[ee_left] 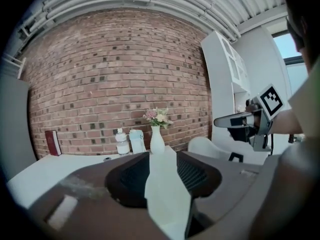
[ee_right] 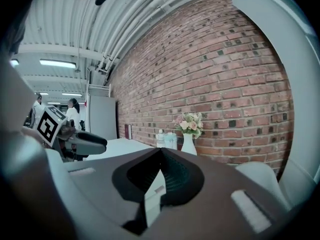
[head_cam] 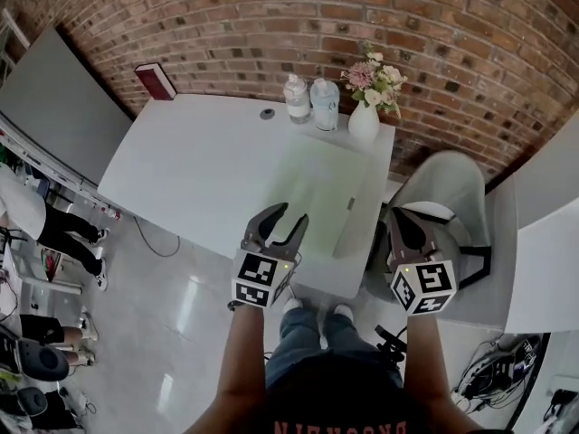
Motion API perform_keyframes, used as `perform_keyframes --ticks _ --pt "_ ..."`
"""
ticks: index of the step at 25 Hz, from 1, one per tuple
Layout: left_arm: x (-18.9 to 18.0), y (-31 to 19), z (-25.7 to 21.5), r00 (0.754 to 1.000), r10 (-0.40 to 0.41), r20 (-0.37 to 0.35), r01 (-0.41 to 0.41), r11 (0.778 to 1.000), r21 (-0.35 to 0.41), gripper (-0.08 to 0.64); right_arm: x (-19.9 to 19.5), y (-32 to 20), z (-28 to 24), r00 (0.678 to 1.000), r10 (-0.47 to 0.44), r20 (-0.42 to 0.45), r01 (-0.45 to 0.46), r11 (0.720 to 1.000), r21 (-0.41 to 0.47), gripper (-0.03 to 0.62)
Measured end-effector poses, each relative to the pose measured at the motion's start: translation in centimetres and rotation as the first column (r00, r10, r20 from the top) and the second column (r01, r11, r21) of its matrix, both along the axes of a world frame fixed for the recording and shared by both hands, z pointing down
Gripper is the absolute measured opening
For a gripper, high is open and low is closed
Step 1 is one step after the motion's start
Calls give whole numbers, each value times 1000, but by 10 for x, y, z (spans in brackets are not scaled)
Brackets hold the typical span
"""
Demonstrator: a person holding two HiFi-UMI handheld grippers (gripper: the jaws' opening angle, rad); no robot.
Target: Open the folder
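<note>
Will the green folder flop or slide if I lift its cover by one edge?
Probably floppy and light: the folder looks thin and lies flat. It may slide, since the white table looks smooth and nothing rests on it.

Rough wall (head_cam: 362, 25), smooth table (head_cam: 194, 165)
Wall is bare brick; table matt white; folder (head_cam: 318, 186) matt pale green; floor (head_cam: 181, 306) glossy.
</note>
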State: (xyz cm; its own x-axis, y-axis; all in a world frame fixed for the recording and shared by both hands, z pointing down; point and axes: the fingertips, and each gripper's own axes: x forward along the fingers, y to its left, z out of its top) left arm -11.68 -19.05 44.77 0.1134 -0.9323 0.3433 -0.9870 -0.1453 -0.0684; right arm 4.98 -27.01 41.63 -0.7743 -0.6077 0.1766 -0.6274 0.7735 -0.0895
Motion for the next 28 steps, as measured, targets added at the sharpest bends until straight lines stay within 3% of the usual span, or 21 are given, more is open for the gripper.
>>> perform_keyframes --ticks 5,10,13,17,21,28 --pt "7 -8 23 991 130 43 -128 990 -53 164 2 5 12 997 81 -11 -81 996 -35 2" --pt "21 -5 48 964 265 37 -259 959 -119 193 5 18 29 990 136 -45 -139 988 -69 2" --pt "31 -1 65 944 328 22 -321 933 -162 198 8 24 42 984 165 -61 -171 981 -95 2" --pt "45 11 94 902 430 39 -408 879 -246 198 14 32 57 975 211 -73 -219 968 -124 2" --pt "56 23 124 842 530 96 -471 811 -348 207 19 41 67 963 257 -79 -266 952 -149 2" --pt "70 22 158 685 691 230 -542 695 -472 232 31 56 82 935 344 -86 -354 916 -187 2"
